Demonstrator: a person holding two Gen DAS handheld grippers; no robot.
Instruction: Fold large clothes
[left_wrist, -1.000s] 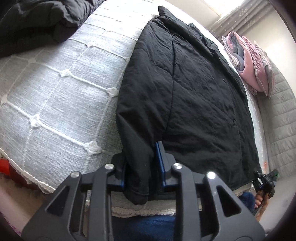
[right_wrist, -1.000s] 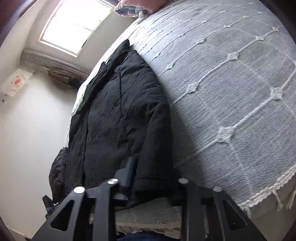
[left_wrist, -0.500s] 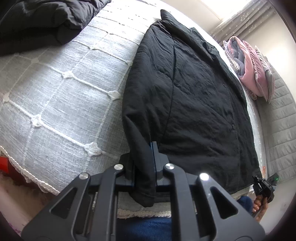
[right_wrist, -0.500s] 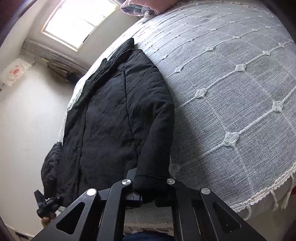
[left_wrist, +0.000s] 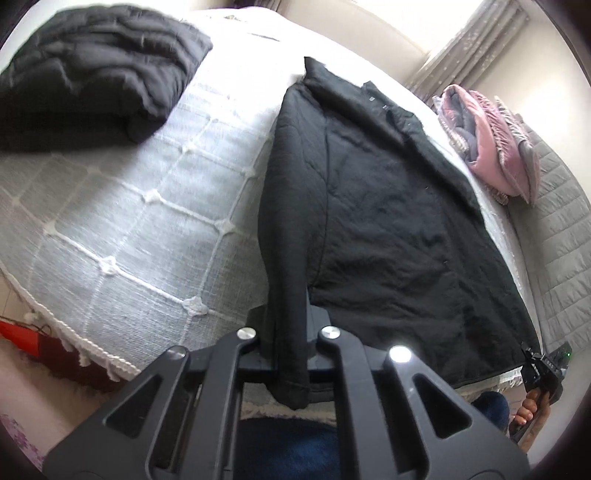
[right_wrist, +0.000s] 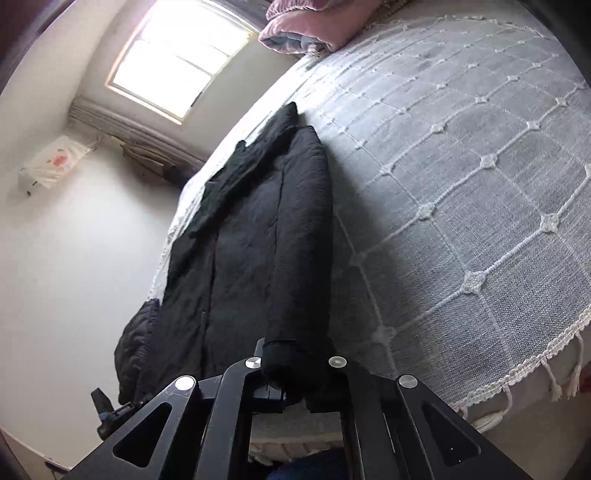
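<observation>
A large black quilted jacket (left_wrist: 388, 221) lies spread front-up on the grey bedspread (left_wrist: 129, 221), collar far from me. My left gripper (left_wrist: 288, 332) is shut on the cuff of its left sleeve (left_wrist: 288, 258), lifted off the bed at the near edge. My right gripper (right_wrist: 295, 365) is shut on the cuff of the other sleeve (right_wrist: 299, 295), also raised. The jacket shows in the right wrist view (right_wrist: 240, 258) too. Each gripper appears small at the edge of the other's view.
A folded black quilted garment (left_wrist: 92, 81) lies at the bed's far left. A pink and grey bundle (left_wrist: 487, 144) sits at the far right by a padded headboard (left_wrist: 561, 236). The fringed bed edge (right_wrist: 535, 369) runs near me. A window (right_wrist: 177, 59) lights the far wall.
Both grippers closed on the sleeve cuffs and have lifted them up and away from the bed edge, stretching the sleeves straight.
</observation>
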